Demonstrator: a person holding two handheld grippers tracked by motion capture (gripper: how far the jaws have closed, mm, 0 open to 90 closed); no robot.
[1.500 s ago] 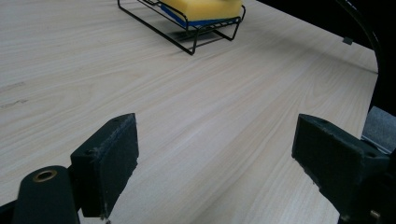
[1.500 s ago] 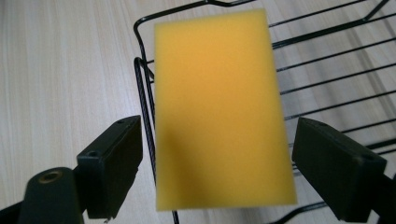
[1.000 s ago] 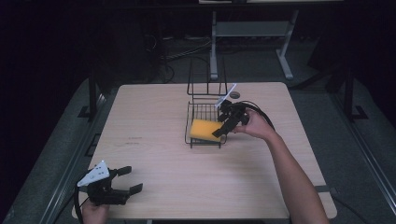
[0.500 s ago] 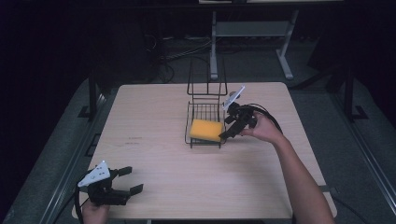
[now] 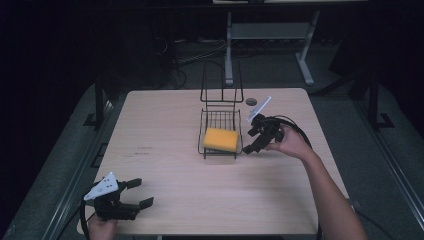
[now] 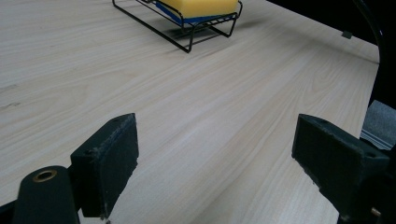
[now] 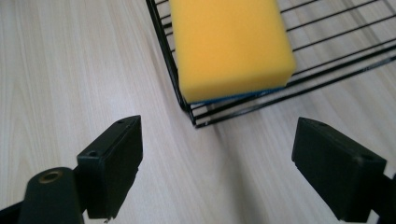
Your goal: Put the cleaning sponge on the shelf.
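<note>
Sponge (image 5: 220,139) in wire basket (image 5: 220,120), just beside right hand-held gripper (image 5: 253,141), jaws wide apart, empty.

Left gripper (image 5: 134,194): black body, two blocky black jaws with matte pads, brass-ringed hole at seven o'clock of its own view, grey three-cornered plate on top. Right gripper (image 5: 252,141): identical build, black cable looping off. Forearms bare.
</note>
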